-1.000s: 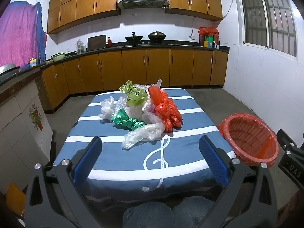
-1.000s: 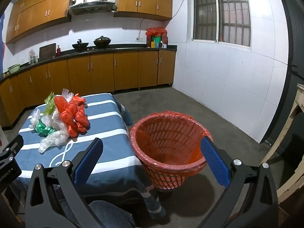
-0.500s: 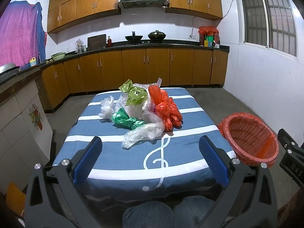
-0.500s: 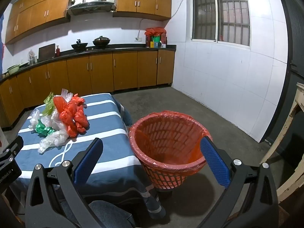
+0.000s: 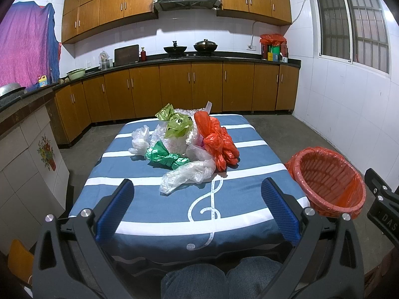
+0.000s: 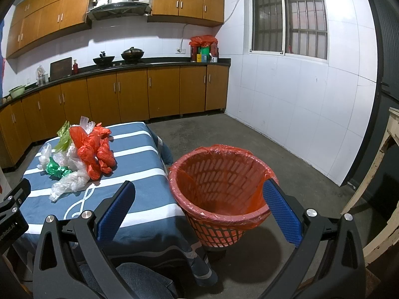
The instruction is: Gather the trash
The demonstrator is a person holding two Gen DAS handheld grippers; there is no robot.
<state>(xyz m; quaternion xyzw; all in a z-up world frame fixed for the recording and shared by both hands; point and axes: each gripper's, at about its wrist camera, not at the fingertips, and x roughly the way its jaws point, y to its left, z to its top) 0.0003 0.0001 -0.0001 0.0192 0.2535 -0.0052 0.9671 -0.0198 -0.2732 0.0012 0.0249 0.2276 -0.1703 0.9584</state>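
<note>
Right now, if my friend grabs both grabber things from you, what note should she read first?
Left gripper: open, empty, pointing over the table at the trash pile.
Right gripper: open, empty, pointing at the basket.
Trash: crumpled plastic bags heaped on the blue-and-white striped tablecloth: a red-orange plastic bag, a dark green plastic bag, a clear plastic bag nearest you, a yellow-green plastic bag and a white plastic bag behind.
Bin: the red plastic mesh basket with a red liner stands on the floor to the table's right; no trash is visible inside.
Done: nothing collected yet.
Left: move every bag into the basket.
</note>
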